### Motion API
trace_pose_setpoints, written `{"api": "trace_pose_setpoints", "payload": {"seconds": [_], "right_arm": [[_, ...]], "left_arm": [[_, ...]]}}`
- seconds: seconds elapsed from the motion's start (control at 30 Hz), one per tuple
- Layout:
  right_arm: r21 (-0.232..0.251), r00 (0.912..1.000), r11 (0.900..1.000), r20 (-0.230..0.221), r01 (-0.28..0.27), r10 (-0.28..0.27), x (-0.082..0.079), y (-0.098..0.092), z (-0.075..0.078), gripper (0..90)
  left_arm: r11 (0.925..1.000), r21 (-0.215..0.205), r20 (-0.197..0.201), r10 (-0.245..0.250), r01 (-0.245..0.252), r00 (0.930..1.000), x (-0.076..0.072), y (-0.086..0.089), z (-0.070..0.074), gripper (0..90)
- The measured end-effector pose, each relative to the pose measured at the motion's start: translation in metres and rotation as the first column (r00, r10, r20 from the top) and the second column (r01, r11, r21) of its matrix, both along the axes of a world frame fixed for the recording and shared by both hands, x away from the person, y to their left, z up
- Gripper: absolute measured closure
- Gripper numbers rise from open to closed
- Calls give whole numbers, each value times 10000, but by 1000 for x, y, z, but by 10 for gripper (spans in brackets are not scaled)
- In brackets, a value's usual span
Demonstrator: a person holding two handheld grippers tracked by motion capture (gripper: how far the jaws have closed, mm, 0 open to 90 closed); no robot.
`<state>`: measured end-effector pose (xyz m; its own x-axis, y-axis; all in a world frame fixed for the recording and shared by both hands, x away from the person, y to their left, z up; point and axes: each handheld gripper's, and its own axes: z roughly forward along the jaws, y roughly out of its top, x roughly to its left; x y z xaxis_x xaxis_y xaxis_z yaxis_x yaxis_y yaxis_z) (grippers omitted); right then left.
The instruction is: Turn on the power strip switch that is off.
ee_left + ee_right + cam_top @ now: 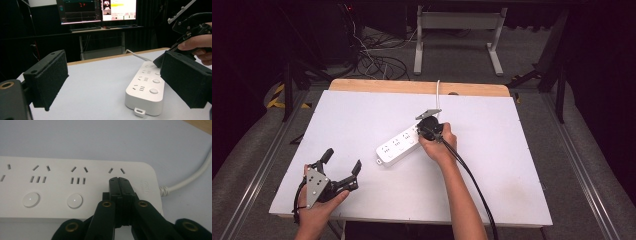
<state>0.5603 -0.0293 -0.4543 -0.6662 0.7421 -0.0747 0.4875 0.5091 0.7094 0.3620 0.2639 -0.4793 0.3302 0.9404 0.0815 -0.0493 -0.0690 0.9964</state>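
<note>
Nearest the person, the left hand-held gripper rests on the white tabletop, jaws spread wide and empty. Farther in, a white power strip lies slanted at the tabletop's middle. The right hand-held gripper, jaws pressed together, bears down on the strip's far end, apparently where the last button in the row sits. With nothing steadying the strip, a slanted push could slide or pivot it, or the tips could slip off onto bare casing. Its white cord runs off the tabletop's far edge.
</note>
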Motion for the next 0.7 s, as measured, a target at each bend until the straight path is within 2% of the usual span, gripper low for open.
{"api": "trace_pose_setpoints", "payload": {"seconds": [0.03, 0.13, 0.3, 0.7], "right_arm": [[149, 10000, 9999, 8, 81, -81, 0, -1, -1, 900], [138, 9999, 9998, 13, 133, -133, -1, -1, -1, 900], [448, 9995, 9987, -205, 255, -246, 0, -3, -2, 900], [280, 9980, 9983, -386, 507, -496, 0, 1, 0, 900]], "left_arm": [[10000, 31, 5, 23, -23, 10000, 0, 0, 0, 80], [10000, 17, 33, 52, -52, 10000, -1, 1, 0, 80], [10000, 8, 5, 76, -76, 10000, -1, 1, 0, 80], [10000, 80, -9, 15, -15, 10000, -1, 0, -1, 80]]}}
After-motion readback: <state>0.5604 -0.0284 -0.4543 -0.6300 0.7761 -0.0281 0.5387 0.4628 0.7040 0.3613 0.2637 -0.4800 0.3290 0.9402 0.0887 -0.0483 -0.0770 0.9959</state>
